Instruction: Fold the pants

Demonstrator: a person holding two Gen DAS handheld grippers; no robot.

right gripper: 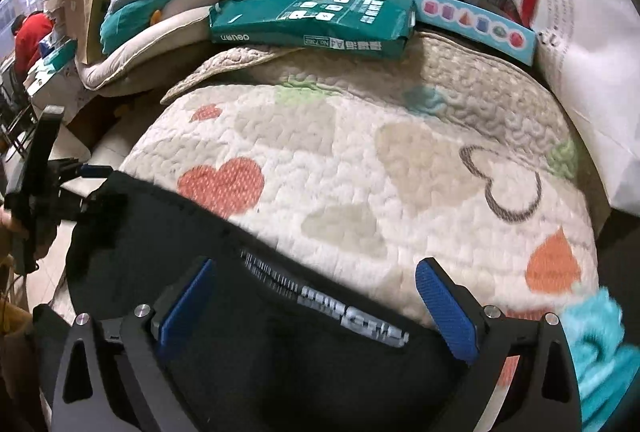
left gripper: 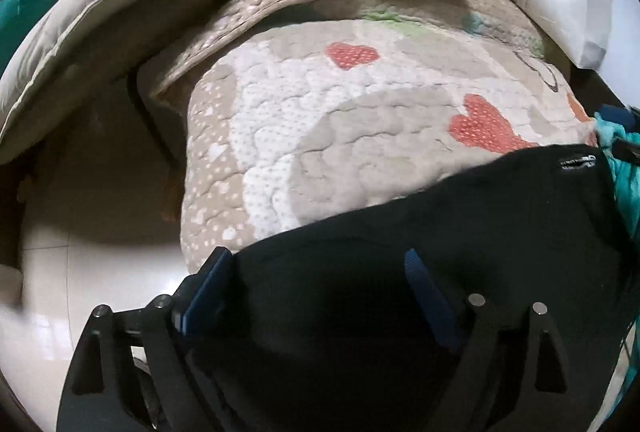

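While both tongs, left (left gripper: 316, 292) and right (right gripper: 316, 300), gape wide over the pants (right gripper: 248, 312), bare quilt (right gripper: 360, 160) lies beyond their edge.

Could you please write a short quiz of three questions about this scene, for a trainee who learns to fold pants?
1. True or false: the black pants lie on a quilt with heart patterns.
2. How do the jaws of the right gripper stand? A) wide open over the pants B) shut on the pants C) shut on the quilt
3. Fill the blank: the green paper pack lies at the ______ edge of the quilt, beyond the pants.

Key:
1. True
2. A
3. far

In the left wrist view, the left gripper is open too.
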